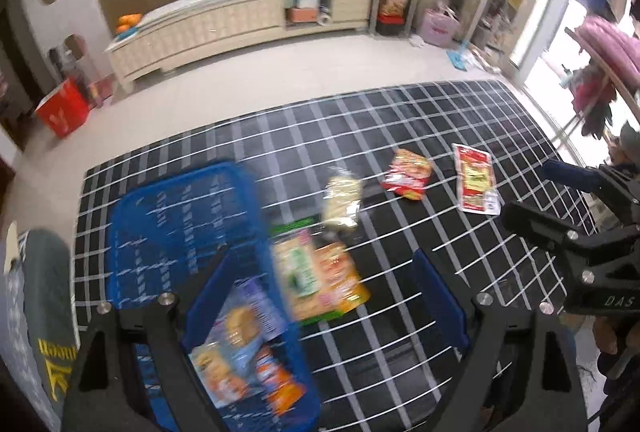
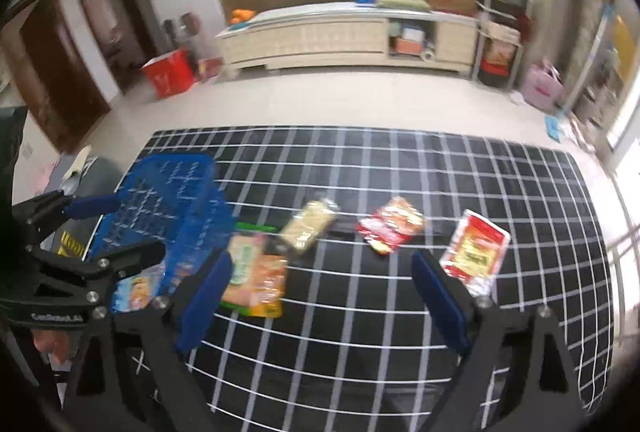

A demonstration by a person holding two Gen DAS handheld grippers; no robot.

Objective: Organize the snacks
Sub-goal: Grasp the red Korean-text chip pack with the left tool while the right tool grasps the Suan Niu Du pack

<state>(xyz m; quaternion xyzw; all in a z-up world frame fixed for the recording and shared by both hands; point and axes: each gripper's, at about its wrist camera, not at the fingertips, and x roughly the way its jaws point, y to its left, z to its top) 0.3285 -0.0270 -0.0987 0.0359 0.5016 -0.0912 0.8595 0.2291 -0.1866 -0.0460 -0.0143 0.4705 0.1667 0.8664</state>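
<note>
**Both claws wide and empty over the snack mat**

A black mat with a white grid [image 2: 400,312] carries everything. On its left stands the blue slotted plastic basket [image 1: 172,224], already holding a few bright packets [image 1: 236,352], which I take as the collecting place. Just right of it lies a green-and-orange flat pouch [image 2: 256,280], then a pale cracker pack [image 2: 308,228], a crumpled red bag [image 2: 390,228], and far right a red-and-white flat sachet [image 2: 476,252], all apart and easy to pick singly. The left gripper [image 1: 320,296] hangs over the basket's edge, the right gripper [image 2: 320,296] over bare mat; both stand spread wide, gripping nothing.
</note>
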